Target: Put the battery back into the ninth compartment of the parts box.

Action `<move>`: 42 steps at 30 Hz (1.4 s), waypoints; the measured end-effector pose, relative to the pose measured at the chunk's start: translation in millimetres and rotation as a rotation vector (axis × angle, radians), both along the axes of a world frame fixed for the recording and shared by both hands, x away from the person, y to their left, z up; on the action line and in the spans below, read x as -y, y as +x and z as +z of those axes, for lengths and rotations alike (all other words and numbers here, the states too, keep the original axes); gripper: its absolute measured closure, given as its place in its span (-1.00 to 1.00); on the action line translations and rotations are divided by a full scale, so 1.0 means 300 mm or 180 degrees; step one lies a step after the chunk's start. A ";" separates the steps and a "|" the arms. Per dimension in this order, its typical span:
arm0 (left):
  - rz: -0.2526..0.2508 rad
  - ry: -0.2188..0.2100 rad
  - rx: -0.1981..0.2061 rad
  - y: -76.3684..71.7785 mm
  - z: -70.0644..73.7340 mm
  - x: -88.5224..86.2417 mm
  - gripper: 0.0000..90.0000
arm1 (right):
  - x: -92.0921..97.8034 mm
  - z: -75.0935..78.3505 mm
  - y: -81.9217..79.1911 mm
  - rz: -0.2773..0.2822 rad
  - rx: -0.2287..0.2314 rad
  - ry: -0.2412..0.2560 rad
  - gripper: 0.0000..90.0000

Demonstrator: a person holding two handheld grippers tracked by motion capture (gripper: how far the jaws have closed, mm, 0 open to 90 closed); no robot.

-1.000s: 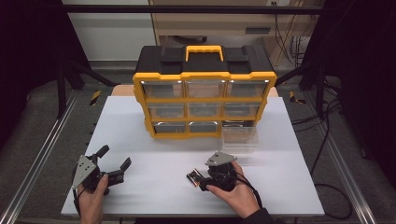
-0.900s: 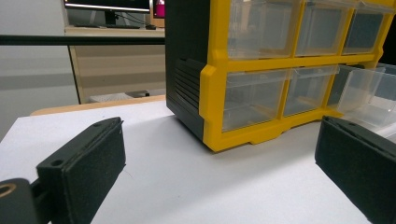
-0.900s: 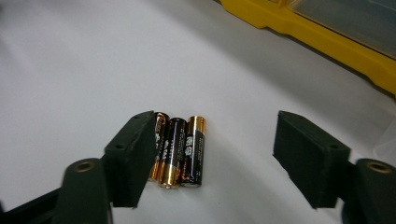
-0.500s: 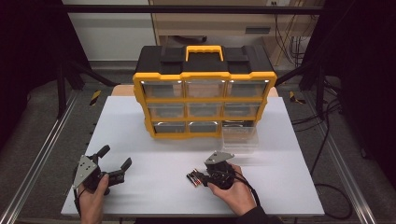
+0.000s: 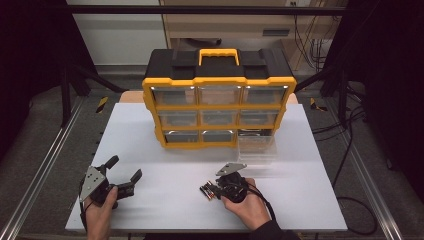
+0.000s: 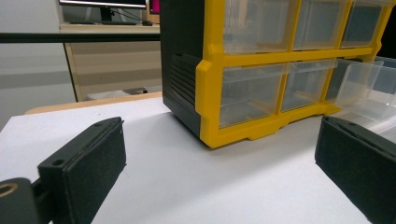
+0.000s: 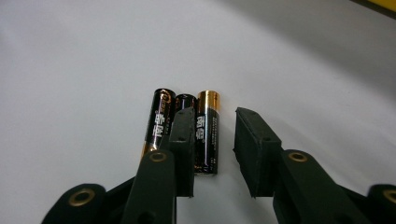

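White and bare over most of its width, the surface [image 5: 165, 145] carries a yellow drawer cabinet [image 5: 219, 100] at its far side, with one clear drawer [image 5: 256, 147] pulled out at the lower right. Near the front edge lie three batteries [image 7: 184, 130] side by side, touching. The right gripper [image 7: 212, 149] sits low over them, jaws narrowly parted and empty, one jaw overlapping the middle battery. Closing from here would likely pinch two cells at once or roll one aside. The left gripper [image 5: 122, 175] rests at the near left, jaws wide, holding nothing.
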State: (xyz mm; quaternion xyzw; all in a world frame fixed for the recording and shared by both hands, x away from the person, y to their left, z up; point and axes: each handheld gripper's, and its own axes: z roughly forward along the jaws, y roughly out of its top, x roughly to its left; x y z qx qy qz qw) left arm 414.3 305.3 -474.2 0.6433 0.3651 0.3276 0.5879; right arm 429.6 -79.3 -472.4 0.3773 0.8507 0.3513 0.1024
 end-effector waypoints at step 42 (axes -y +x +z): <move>0.0021 0.0005 -0.0001 0.001 0.000 -0.004 -0.96 | 0.107 0.126 -0.062 -0.0125 0.0712 0.0299 0.71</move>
